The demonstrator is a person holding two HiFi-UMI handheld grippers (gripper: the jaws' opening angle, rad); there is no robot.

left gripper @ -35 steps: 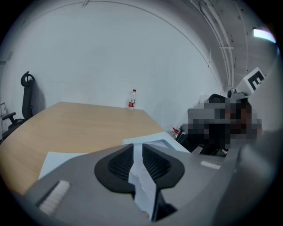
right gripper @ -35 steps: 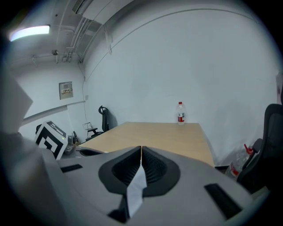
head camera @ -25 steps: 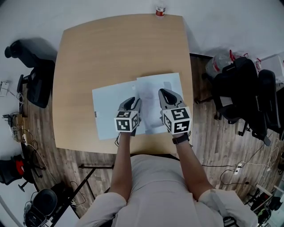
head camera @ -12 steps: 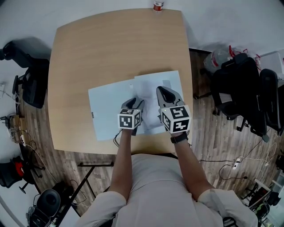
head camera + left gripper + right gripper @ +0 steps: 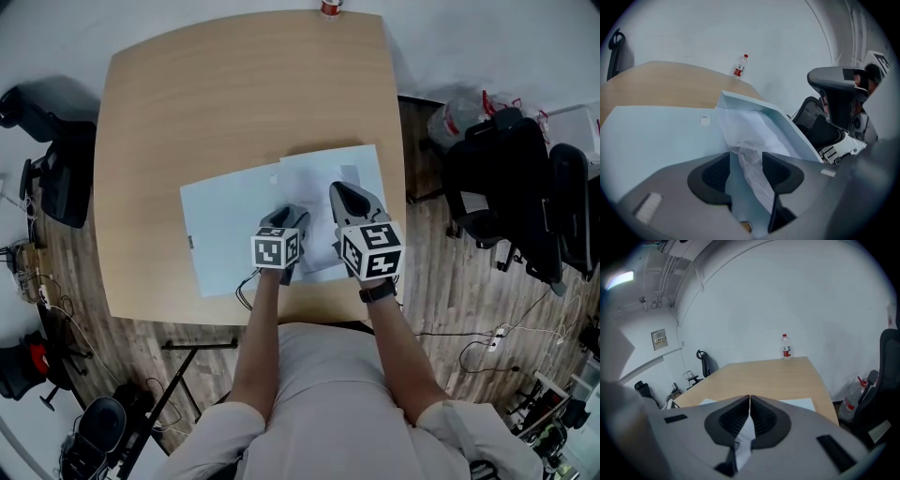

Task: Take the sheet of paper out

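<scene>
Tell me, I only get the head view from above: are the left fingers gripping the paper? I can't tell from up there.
Observer: No. The left fingers stand apart, having just been opening. The sheet of paper runs between them, not pinched.
Operator: And the right ones?
Observer: The right fingers are shut on a thin pale edge, seemingly the folder cover.
Operator: Is that cover lying flat?
Observer: No, it is tilted up, with the wrinkled paper showing underneath.
</scene>
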